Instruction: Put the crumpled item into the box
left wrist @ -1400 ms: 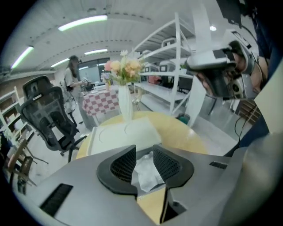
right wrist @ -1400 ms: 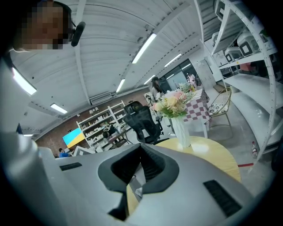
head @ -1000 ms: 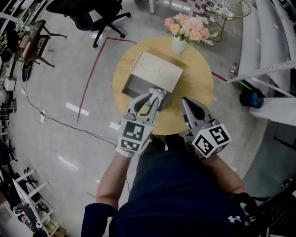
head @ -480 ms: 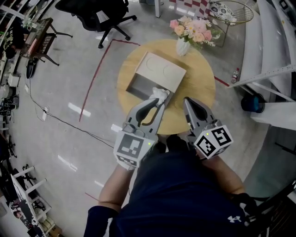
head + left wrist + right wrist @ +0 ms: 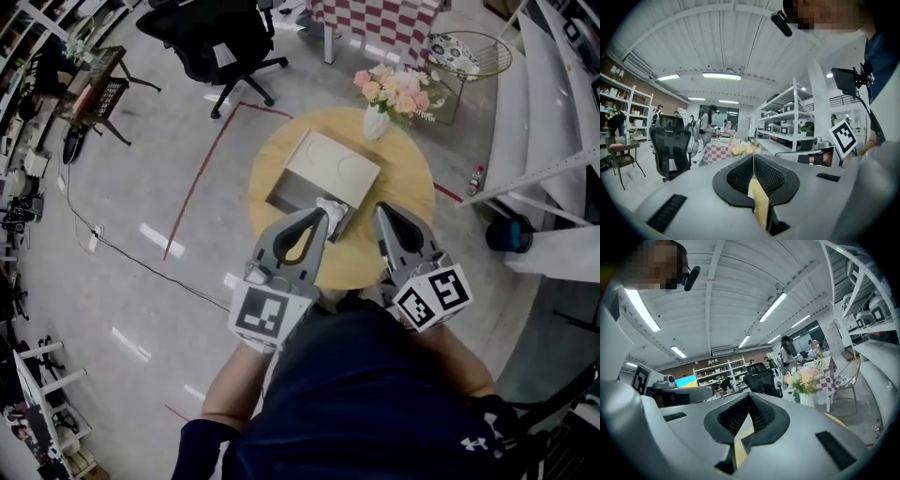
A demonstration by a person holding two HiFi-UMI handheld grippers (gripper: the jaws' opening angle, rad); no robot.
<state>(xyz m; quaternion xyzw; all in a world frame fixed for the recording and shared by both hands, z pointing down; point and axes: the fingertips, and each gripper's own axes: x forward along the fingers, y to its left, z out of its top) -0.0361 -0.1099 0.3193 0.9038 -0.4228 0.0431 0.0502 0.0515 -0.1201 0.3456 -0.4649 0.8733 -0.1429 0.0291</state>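
Stands at 6 o'clock of round wooden table (image 5: 408, 183), one gripper per hand. Holds L gripper (image 5: 322, 217) over table's near half, tips aimed toward 12, jaws pressed together w/ nothing pinched. Shows same in left gripper view: pads meeting edge to edge, only yellow tabletop in the slit below. Holds R gripper (image 5: 382, 211) at 3 o'clock of L one, apart from it, jaws likewise squeezed together & empty.

Has crumpled item (image 5: 330, 206), white, at 5 o'clock corner of box (image 5: 333, 164), right by box's open near side. Inside or just on rim: can't tell. Has L tips just at 7 o'clock of that item; contact unclear.

Has box approx at 10 o'clock of table centre, tan lid panel on far side, grey opening on near side. Has vase of pink flowers (image 5: 394, 84) at table's 1 o'clock edge, near box's far corner, not touching.

On floor beyond: black office chair (image 5: 220, 33) at 11 o'clock, red tape line (image 5: 202, 178) at 9.
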